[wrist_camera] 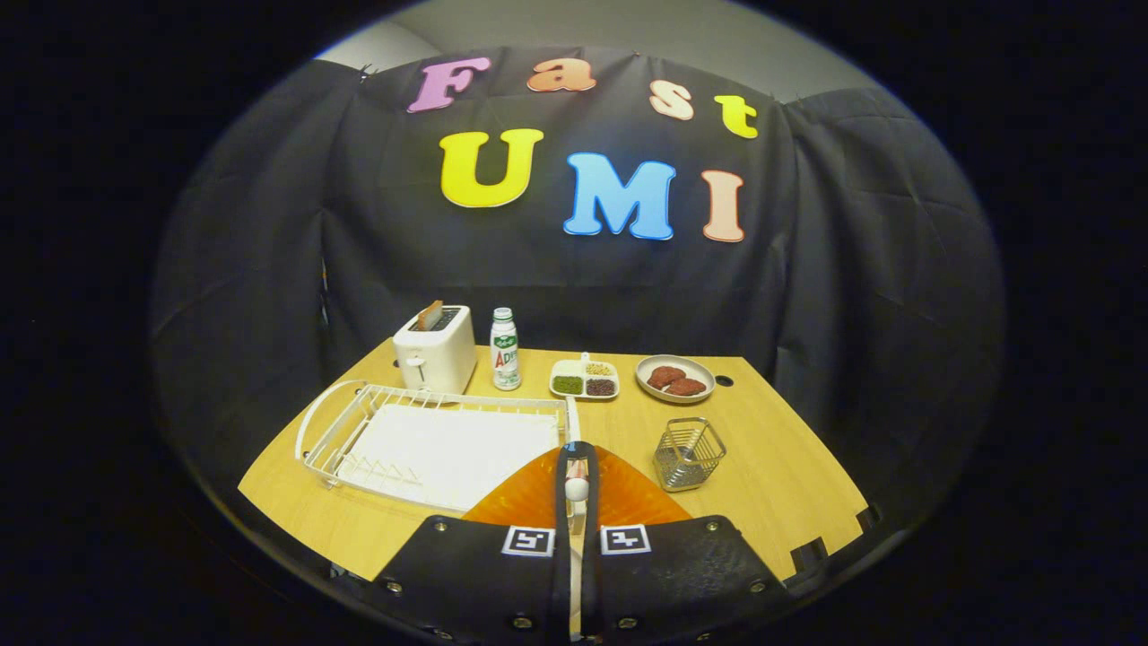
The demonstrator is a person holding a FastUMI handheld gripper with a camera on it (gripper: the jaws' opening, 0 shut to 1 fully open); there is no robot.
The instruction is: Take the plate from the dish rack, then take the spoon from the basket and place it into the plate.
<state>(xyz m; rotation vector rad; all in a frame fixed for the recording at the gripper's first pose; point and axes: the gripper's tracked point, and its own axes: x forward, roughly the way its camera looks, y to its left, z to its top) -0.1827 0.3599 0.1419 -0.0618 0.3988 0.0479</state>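
An orange plate (525,499) lies on the wooden table (771,484), right under and just ahead of my fingers. My gripper (577,451) hangs over the plate's middle, its fingers nearly together and shut on a small spoon (577,488). A pale rounded part of the spoon shows in the narrow gap between them. To the right of the fingertips stands the wire basket (688,453), and I see nothing in it. Left of the fingers sits the white wire dish rack (359,414) on its white tray, with no dish in its slots.
Along the back of the table stand a white toaster (436,348), a small bottle (505,349), a divided dish of grains (584,379) and a plate with two brown patties (674,378). The table's front edge runs just below the fingers.
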